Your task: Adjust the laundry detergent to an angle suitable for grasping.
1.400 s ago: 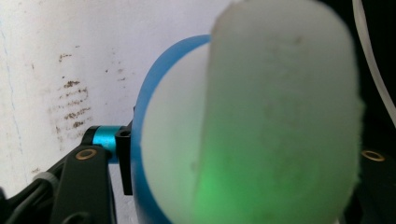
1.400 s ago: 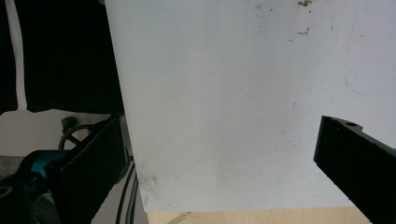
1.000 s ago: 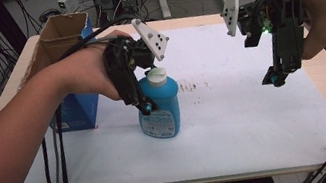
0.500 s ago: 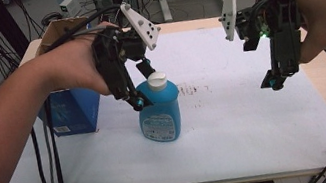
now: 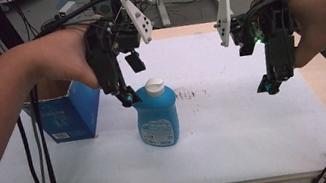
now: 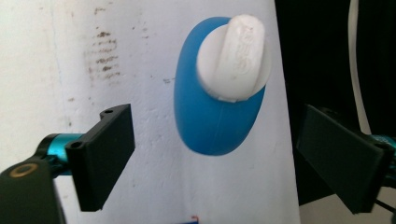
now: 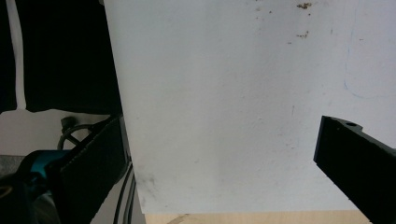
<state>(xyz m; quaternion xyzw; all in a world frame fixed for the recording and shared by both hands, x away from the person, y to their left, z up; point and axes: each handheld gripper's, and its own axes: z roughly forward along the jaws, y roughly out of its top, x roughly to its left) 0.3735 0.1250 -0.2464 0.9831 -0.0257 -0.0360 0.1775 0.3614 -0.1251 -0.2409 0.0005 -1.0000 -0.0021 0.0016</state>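
A blue bottle (image 5: pixel 158 120) with a white cap (image 5: pixel 154 87) stands upright on the white table (image 5: pixel 238 129). My left gripper (image 5: pixel 131 81) hangs just above and to the left of the cap, pointing down. Its jaws have just been opening and hold nothing. In the left gripper view the bottle (image 6: pixel 219 116) lies below, between the two spread pads, with neither pad touching it. My right gripper (image 5: pixel 269 87) hovers over the right part of the table, open and with nothing in it; in the right gripper view it (image 7: pixel 224 168) looks down on bare table.
A blue cardboard box (image 5: pixel 71 113) with an open top stands at the table's left, close behind the left forearm. Dark smudges (image 5: pixel 186 92) mark the table right of the bottle. Cables trail from both grippers over the front edge.
The left gripper has let go of the bottle's top, spread its jaws and risen. The bottle stays upright in place. The right gripper has kept still.
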